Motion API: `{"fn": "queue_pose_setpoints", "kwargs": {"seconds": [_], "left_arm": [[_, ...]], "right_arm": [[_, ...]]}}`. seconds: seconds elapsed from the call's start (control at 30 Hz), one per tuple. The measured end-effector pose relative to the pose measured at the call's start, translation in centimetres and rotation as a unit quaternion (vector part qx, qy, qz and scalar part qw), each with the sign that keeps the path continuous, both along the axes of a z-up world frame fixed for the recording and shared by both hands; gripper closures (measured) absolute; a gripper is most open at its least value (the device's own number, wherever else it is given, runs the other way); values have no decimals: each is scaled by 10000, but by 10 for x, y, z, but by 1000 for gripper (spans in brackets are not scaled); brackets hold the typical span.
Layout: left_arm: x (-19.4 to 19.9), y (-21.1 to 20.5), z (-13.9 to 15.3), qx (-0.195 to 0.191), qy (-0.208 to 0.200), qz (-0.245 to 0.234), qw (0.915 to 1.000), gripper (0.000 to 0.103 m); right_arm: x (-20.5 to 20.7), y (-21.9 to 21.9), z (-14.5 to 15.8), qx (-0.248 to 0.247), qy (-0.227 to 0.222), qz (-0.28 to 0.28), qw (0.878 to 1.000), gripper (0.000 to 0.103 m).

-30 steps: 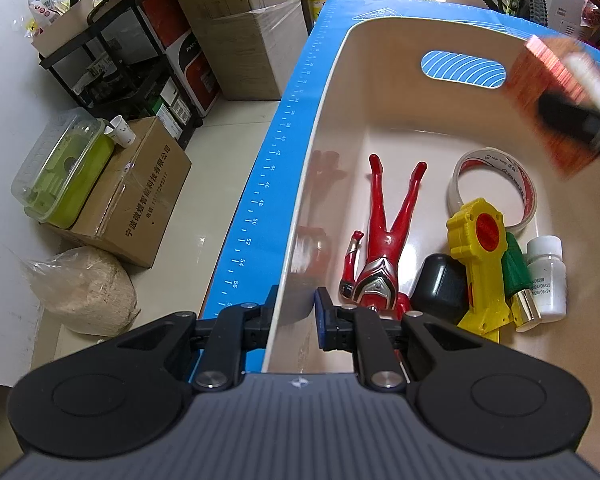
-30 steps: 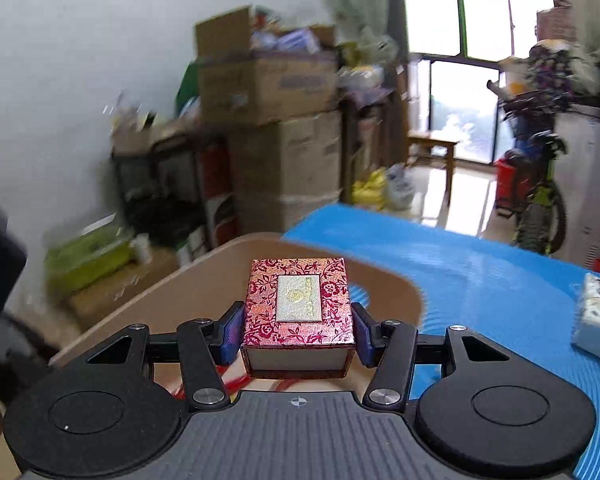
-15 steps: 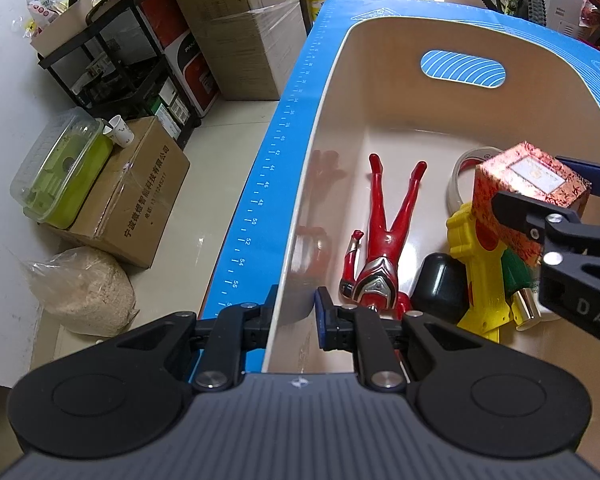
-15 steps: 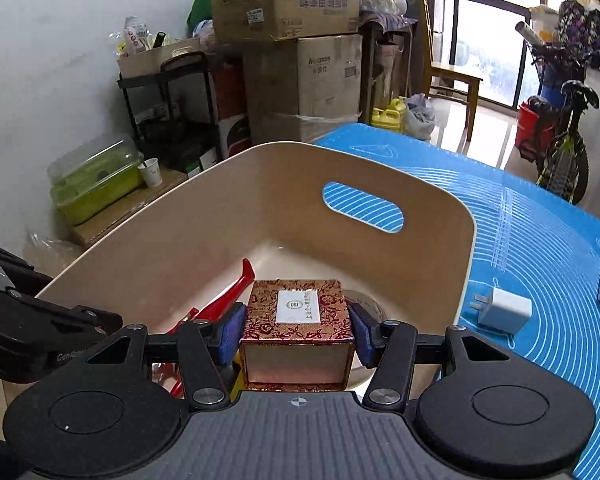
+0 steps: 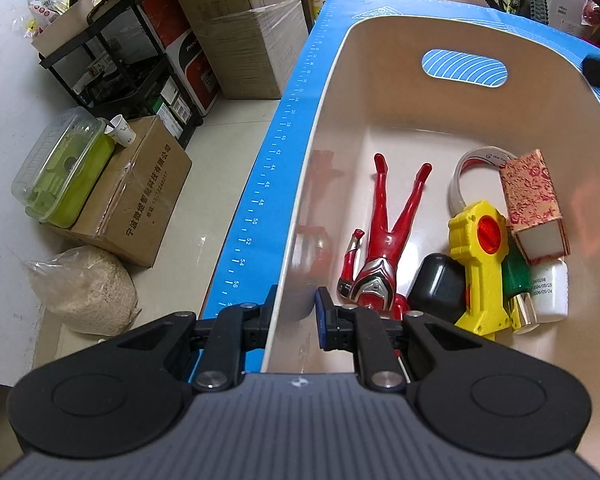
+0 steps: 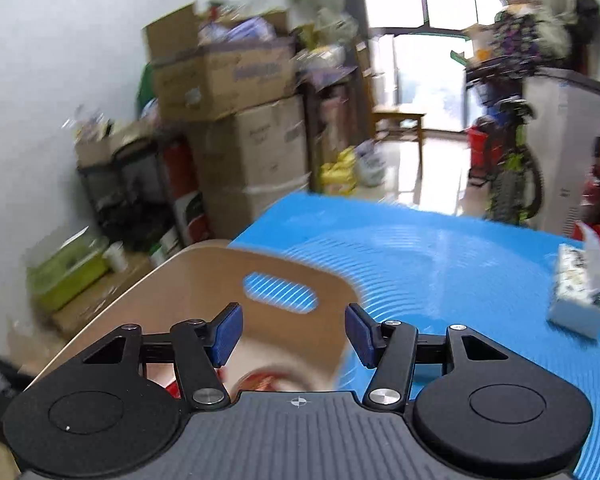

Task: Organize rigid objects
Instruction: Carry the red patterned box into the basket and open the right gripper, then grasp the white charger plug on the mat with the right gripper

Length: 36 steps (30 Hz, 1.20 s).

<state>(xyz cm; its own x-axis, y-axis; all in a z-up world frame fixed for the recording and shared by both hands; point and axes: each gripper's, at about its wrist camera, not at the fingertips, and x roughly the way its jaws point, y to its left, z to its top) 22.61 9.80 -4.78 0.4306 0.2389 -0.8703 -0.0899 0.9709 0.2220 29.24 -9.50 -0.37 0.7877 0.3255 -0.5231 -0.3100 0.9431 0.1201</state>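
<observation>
At the left, the left gripper (image 5: 294, 314) pinches the near-left wall of the beige bin (image 5: 328, 128) between narrow fingers, steadying it on the blue-matted counter (image 5: 260, 200). Inside, left to right, lie a red figure (image 5: 388, 240), a black case (image 5: 436, 286), a yellow toy (image 5: 482, 264) with a tape roll (image 5: 470, 172) beyond it, and a brocade box (image 5: 534, 204) tipped on a white bottle (image 5: 550, 292). All look stiff and light; the box's flat sides suit a pinch, while the bottle may roll. The right gripper (image 6: 294, 334) hangs over the bin's right rim, fingers opening with nothing between them. On the far right sits a tissue pack (image 6: 578, 296), soft, best squeezed across its width.
</observation>
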Motion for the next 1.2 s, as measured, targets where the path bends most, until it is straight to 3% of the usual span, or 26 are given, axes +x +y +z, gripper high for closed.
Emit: {"fn": "queue_pose_setpoints", "kwargs": {"seconds": [0.17, 0.33, 0.43, 0.73, 1.2], "left_arm": [[1, 0, -1, 17, 34, -19, 10000, 83], [2, 1, -2, 25, 64, -45, 10000, 83], [2, 2, -2, 12, 73, -52, 10000, 83], [3, 2, -2, 16, 78, -86, 9999, 83], [4, 3, -3, 16, 84, -124, 9999, 83]], "right_arm": [[26, -37, -11, -9, -30, -655, 9978, 37], [51, -67, -44, 178, 283, -1091, 9935, 37], [63, -72, -67, -25, 360, -1240, 9916, 37], [77, -66, -102, -326, 455, -1054, 9929, 25], [95, -55, -132, -650, 535, -1077, 9906, 24]]}}
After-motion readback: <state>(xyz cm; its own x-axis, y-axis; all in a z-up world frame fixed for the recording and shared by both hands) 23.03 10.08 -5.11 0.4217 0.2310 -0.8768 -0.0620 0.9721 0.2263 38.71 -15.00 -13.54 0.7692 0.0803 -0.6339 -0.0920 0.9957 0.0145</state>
